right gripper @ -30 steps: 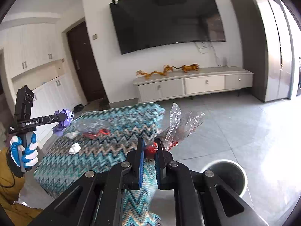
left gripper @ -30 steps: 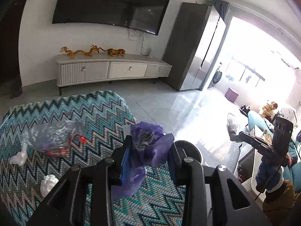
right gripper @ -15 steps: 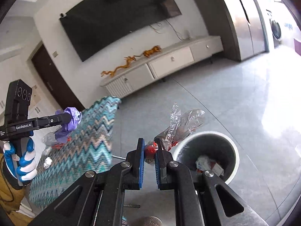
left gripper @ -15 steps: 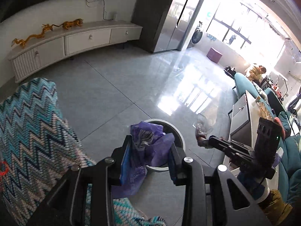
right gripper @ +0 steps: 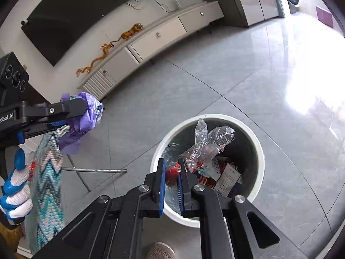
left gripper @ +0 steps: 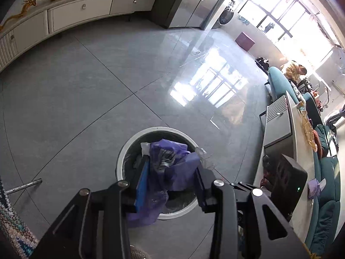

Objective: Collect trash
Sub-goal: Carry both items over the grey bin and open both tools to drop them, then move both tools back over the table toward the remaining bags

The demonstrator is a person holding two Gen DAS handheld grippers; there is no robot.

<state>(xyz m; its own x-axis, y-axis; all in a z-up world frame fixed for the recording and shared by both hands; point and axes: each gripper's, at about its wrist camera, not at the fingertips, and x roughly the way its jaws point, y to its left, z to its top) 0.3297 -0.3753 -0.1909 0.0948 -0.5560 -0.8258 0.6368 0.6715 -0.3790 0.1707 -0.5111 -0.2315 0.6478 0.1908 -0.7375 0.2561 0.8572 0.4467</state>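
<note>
Purple bag [left gripper: 170, 168] above bin [left gripper: 129, 144]

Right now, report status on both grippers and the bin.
Left gripper clamps purple bag, jaws just easing. Right gripper shut on clear wrapper. Both over trash bin. Nothing blocking.

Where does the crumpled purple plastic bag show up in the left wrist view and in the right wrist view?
Left wrist view: the crumpled purple plastic bag sits low at centre, between the left gripper fingers, over the round white-rimmed trash bin.
Right wrist view: the bag is at the left edge, mid-height, at the tip of the left gripper.
Shared landmark: the trash bin.
</note>
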